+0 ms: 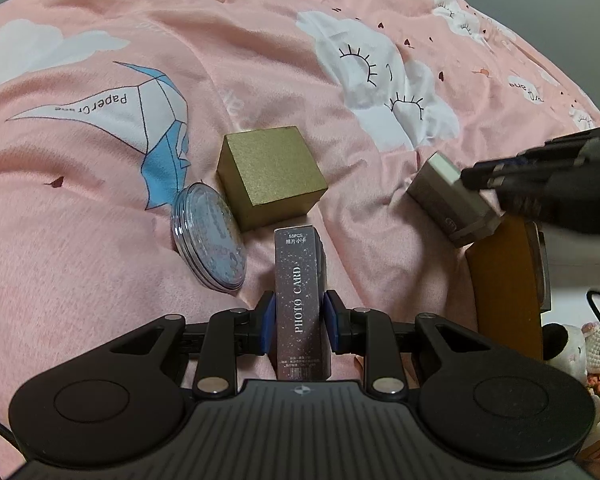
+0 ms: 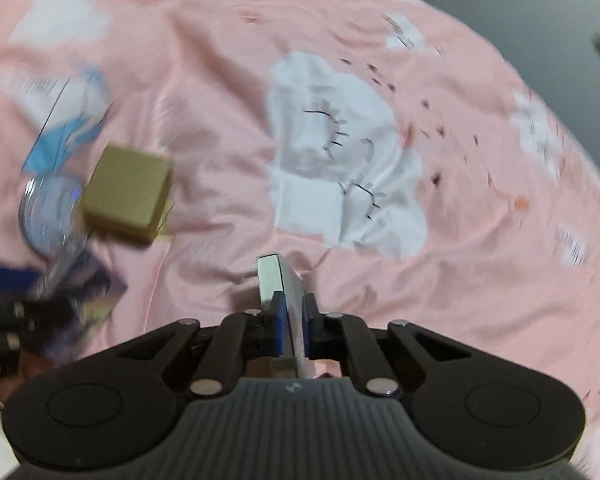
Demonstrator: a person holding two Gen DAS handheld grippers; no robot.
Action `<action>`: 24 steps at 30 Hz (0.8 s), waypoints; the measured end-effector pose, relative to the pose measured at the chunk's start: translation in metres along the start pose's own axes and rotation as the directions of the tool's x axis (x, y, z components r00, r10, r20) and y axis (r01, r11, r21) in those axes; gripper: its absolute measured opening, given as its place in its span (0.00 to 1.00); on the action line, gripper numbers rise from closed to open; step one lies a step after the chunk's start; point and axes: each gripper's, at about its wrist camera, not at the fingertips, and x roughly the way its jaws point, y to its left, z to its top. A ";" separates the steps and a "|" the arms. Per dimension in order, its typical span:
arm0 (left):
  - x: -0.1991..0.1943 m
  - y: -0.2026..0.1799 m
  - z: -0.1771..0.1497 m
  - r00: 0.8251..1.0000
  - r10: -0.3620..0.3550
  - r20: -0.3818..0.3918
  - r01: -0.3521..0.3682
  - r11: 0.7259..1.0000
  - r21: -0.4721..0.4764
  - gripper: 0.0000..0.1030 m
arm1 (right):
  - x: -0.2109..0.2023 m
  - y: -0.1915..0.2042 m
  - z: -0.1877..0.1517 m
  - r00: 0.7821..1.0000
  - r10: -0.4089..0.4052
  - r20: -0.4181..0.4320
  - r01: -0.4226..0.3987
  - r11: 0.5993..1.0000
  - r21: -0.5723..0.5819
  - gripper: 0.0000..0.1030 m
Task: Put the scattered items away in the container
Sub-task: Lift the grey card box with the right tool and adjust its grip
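- Left wrist view: left gripper (image 1: 299,322) has its blue-padded jaws clamped on the long sides of a tall, dark, glossy "PHOTO CARD" carton (image 1: 301,300), gripped across its narrow width, probably for carrying.
- Just beyond lie a matte gold cardboard cube (image 1: 270,176) and a round clear plastic jar (image 1: 209,236), touching, on the soft, wrinkled pink bedspread (image 1: 260,40).
- Right wrist view: right gripper (image 2: 293,328) pinches a slim, hard-edged grey box (image 2: 281,284) edgewise, lifted.
- No container is clearly identifiable.

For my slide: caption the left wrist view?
Left gripper clamps photo card box beside gold box on pink duvet.
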 end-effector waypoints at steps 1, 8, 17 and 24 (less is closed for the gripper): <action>0.000 0.000 0.000 1.000 0.000 0.000 0.000 1.000 0.000 0.29 | 0.001 -0.006 0.001 1.000 0.013 -0.003 -0.013 1.000 0.027 0.09; 0.000 0.000 0.000 1.000 0.001 0.000 -0.001 1.000 0.001 0.29 | 0.004 -0.027 0.008 0.999 0.039 -0.029 -0.036 0.993 0.114 0.10; 0.001 0.000 0.000 1.000 0.001 0.001 -0.001 1.000 0.002 0.29 | 0.001 -0.017 0.000 0.997 0.072 -0.014 -0.071 0.994 0.083 0.15; 0.001 0.000 -0.001 1.000 0.000 0.001 0.000 1.000 0.002 0.29 | 0.008 -0.007 0.000 0.998 0.061 -0.019 -0.060 0.997 0.053 0.34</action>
